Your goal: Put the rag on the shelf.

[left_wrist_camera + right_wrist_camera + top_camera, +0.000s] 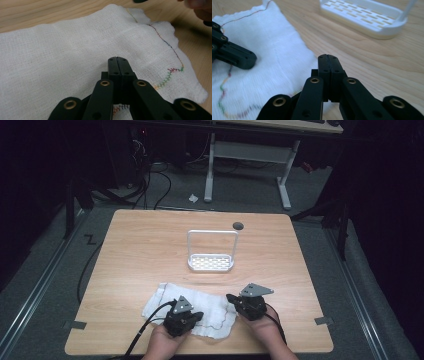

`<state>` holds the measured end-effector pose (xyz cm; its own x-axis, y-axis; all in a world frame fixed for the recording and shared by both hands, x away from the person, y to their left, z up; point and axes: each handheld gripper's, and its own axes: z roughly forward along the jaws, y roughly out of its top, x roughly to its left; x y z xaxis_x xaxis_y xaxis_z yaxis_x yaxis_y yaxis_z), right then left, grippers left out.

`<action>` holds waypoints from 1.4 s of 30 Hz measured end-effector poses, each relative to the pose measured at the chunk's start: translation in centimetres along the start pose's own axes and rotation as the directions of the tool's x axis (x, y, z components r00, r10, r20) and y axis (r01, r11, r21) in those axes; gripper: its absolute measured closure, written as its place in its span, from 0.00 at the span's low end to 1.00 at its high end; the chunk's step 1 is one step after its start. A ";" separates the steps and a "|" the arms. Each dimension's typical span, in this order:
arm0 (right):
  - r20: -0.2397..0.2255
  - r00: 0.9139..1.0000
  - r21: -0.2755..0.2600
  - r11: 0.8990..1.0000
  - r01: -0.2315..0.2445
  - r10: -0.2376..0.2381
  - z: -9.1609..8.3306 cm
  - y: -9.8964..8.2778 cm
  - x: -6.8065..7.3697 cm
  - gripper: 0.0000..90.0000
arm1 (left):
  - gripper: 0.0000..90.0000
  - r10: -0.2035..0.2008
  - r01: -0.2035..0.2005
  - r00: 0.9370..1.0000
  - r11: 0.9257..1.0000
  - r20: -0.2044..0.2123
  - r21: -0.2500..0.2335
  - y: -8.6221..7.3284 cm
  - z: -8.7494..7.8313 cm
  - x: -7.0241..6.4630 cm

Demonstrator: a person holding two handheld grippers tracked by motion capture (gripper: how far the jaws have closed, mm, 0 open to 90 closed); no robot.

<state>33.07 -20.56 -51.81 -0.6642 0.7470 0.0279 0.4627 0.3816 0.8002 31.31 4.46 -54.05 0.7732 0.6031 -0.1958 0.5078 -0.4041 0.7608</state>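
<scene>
- High view: white cloth [192, 308] lies at the table's [140, 250] near edge, left gripper [197, 316] over it, right gripper [231, 298] at its right edge; white rack [211, 262] sits farther back, mid-table.
- Left gripper view: left gripper [116, 59] jaws pressed together, empty, above the cloth [62, 55]; rainbow hem stitching [172, 72] is visible.
- Right gripper view: right gripper [328, 57] jaws closed, empty, by the cloth [274, 52] edge; rack [364, 17] ahead.
</scene>
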 end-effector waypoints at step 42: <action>-0.048 0.997 0.099 0.993 0.065 -0.061 6.8 3.1 1.8 1.00 | 0.82 -0.163 0.154 0.969 0.986 -0.185 -0.063 -1.4 -4.2 6.4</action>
<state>37.32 -14.29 -53.35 -0.7184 0.6956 0.0080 0.4744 0.4814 0.7371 34.01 11.78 -53.74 0.5967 0.7773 -0.1993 0.5958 -0.2629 0.7589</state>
